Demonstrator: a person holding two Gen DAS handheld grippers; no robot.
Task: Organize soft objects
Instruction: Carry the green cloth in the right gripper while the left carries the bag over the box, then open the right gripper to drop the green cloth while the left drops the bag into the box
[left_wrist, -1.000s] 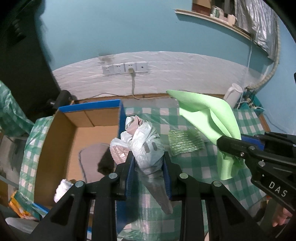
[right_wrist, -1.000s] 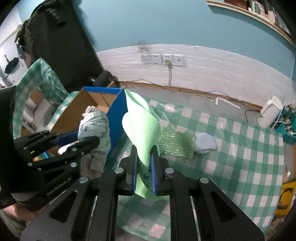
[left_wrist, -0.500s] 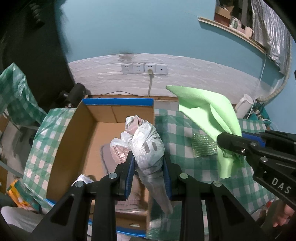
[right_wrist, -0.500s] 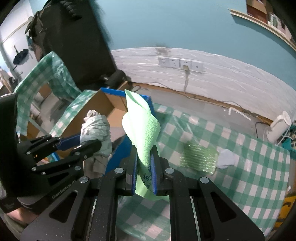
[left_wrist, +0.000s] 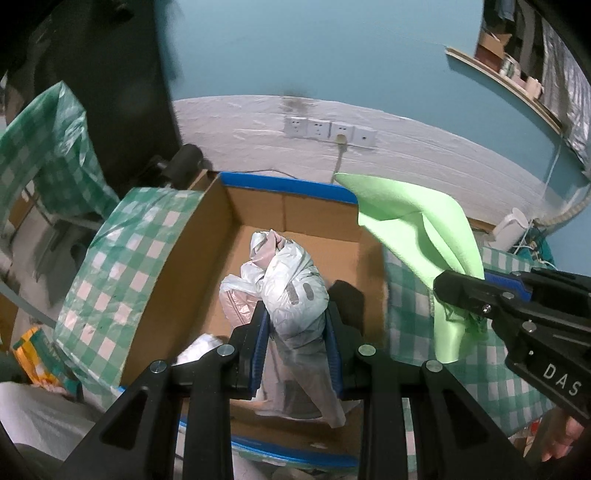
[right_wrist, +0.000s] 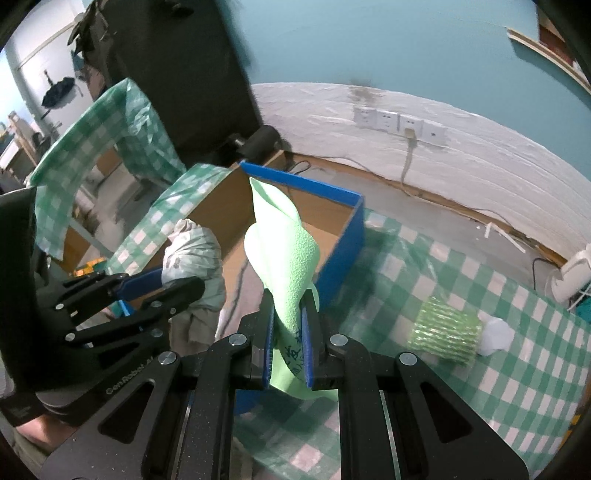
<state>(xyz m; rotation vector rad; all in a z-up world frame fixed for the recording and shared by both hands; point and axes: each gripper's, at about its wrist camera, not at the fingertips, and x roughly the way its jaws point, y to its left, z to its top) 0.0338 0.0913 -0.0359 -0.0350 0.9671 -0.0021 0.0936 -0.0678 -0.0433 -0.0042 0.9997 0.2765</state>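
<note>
Crinkly plastic bag (left_wrist: 291, 291) is pinched in the left gripper (left_wrist: 295, 328) over the box (left_wrist: 280, 206); right gripper (right_wrist: 288, 332) clamps floppy green foam (right_wrist: 284, 258) just right. Both light, grab anywhere.

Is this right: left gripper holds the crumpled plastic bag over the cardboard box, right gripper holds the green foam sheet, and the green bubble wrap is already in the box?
Not quite. The green bubble wrap is not in the cardboard box; the right wrist view shows it lying on the checkered tablecloth, off to the right. The rest holds: left gripper grips the crumpled plastic bag over the box, right gripper holds the green foam sheet.
</note>
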